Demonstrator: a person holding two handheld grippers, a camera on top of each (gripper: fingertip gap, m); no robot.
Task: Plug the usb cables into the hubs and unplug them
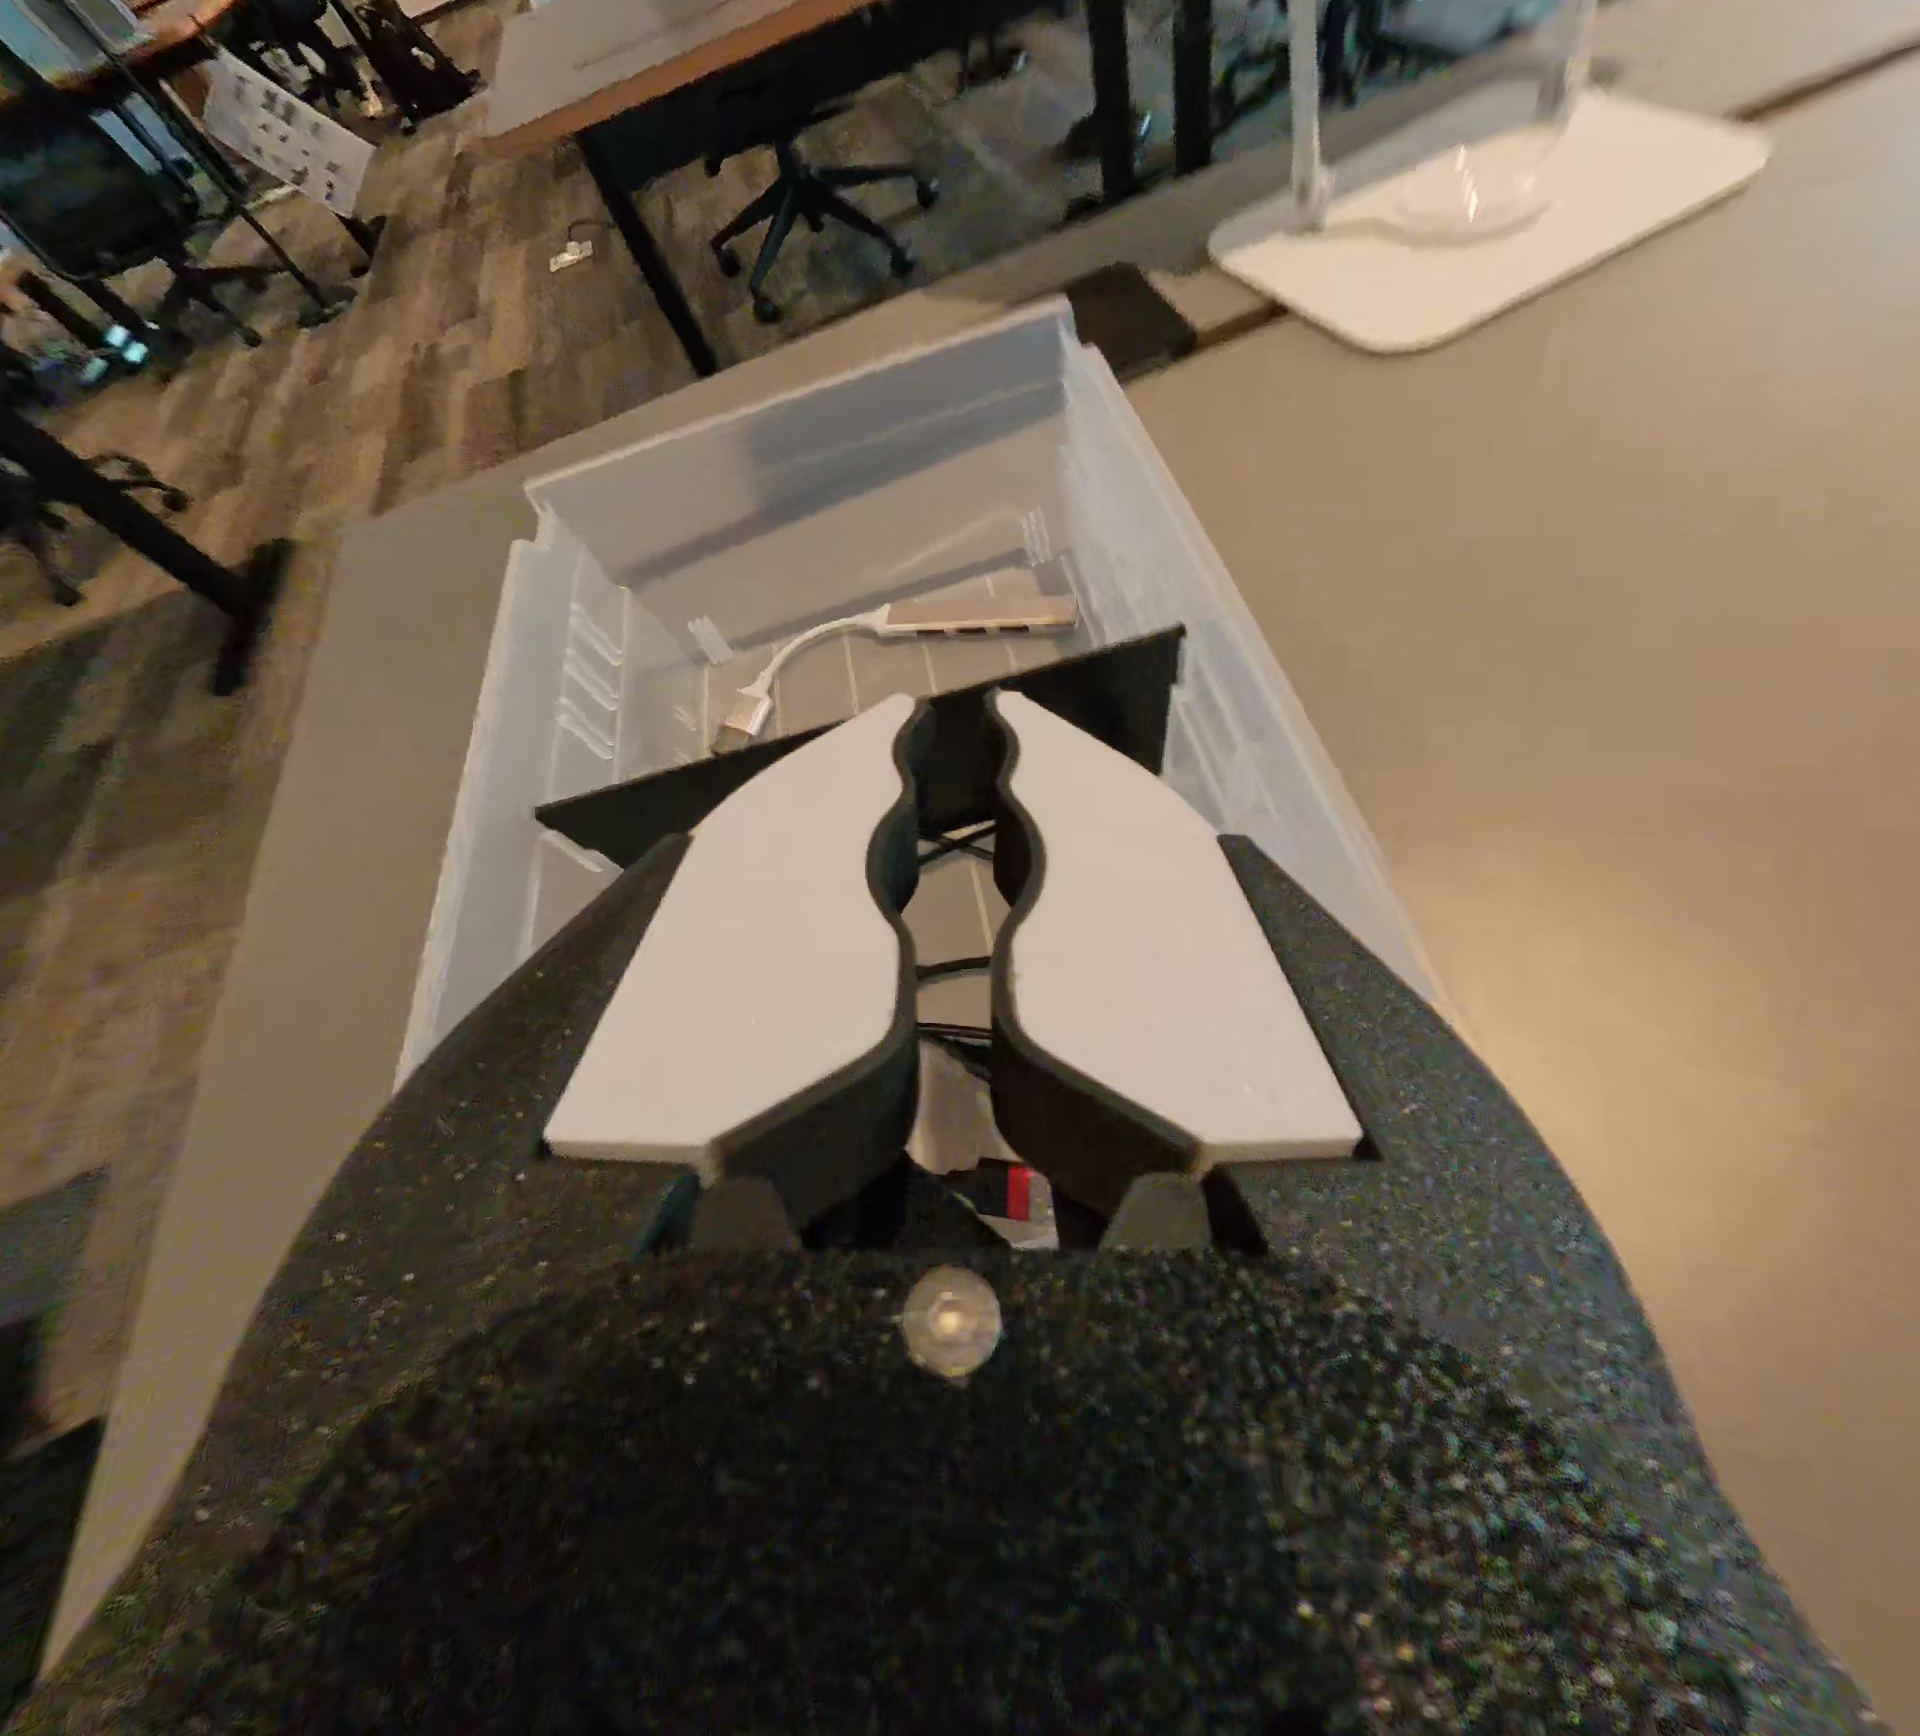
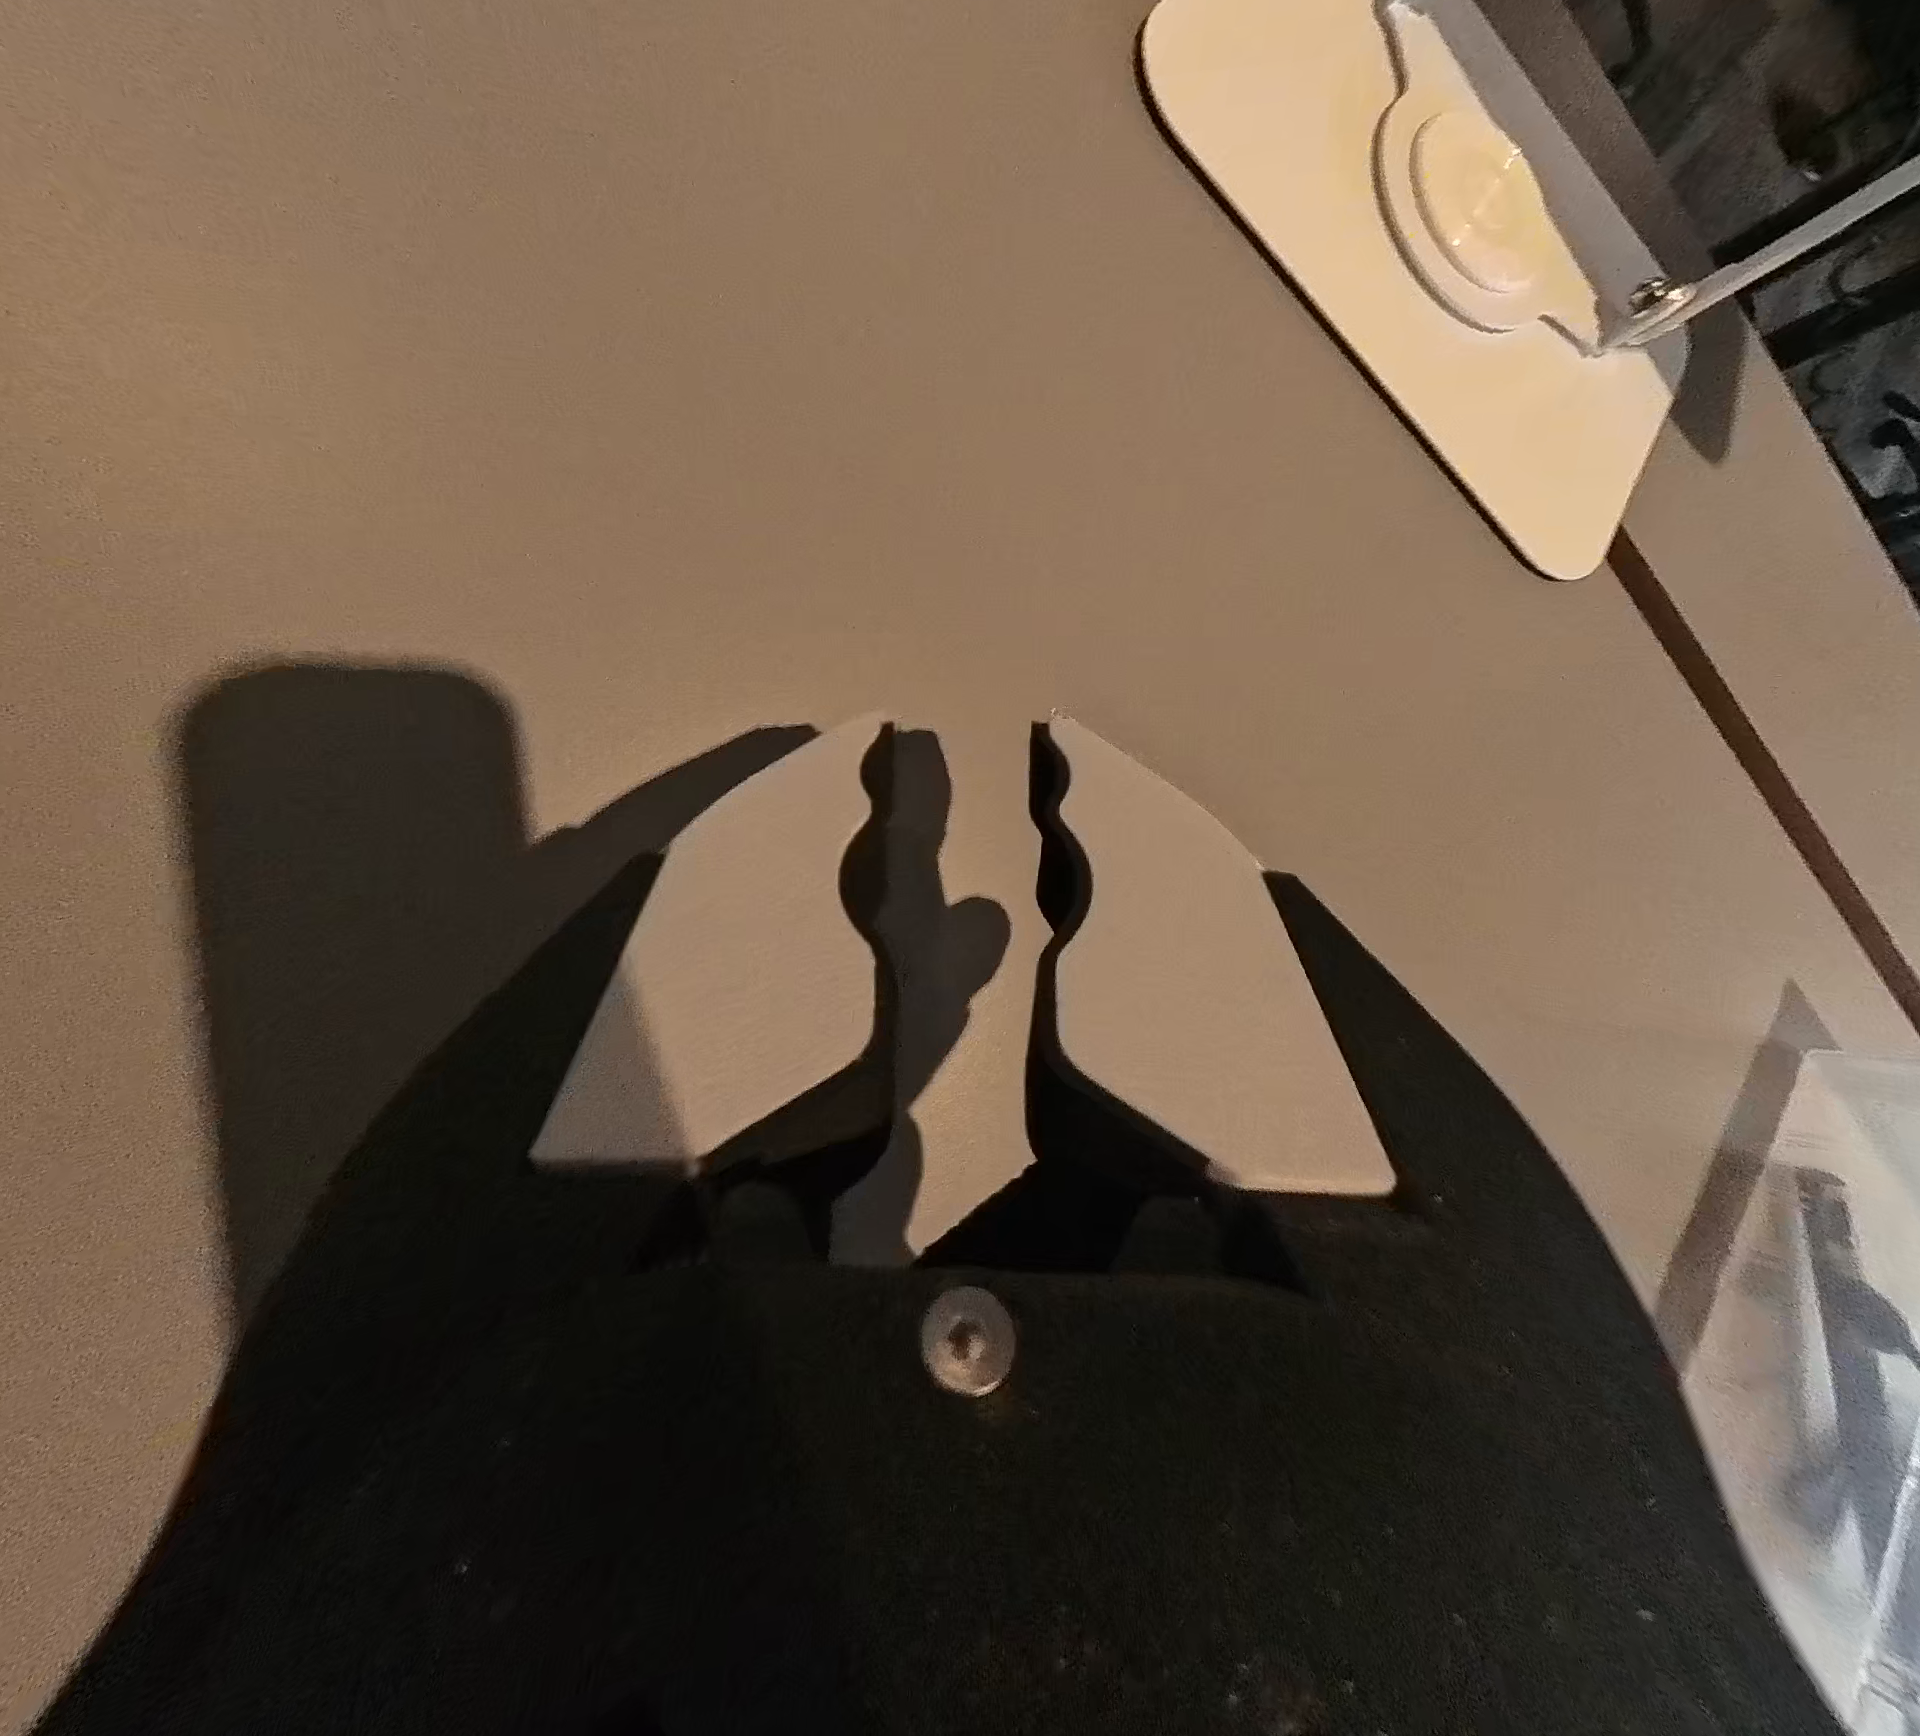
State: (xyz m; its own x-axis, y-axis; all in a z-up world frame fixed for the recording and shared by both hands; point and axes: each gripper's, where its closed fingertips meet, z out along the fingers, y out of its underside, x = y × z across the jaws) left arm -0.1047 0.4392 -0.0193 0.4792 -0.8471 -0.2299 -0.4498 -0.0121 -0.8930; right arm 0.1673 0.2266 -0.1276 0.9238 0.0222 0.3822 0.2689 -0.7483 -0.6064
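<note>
USB hub (image 1: 982,614): a slim silver bar lying flat at the far end of the clear plastic bin (image 1: 1257,647), with its short white cable (image 1: 795,652) curling down to a silver plug (image 1: 743,718).
Bin: sits on the grey table (image 1: 1610,647) near its left edge; a black divider (image 1: 1101,684) crosses it, and thin black cables (image 1: 951,969) lie in the nearer section.
Left hand-held gripper (image 1: 954,712): poised over the bin, its fingers only a narrow gap apart, nothing between them; tips just over the divider.
Right hand-held gripper (image 2: 961,730): above bare table (image 2: 520,284), fingers slightly parted and empty, casting a dark shadow (image 2: 353,813) to its left.
White stand base (image 2: 1382,252): flat on the table toward the far edge, well apart from both grippers.
Bin from the right view: a clear corner (image 2: 1829,1271) at the lower right; contents too blurred to tell.
</note>
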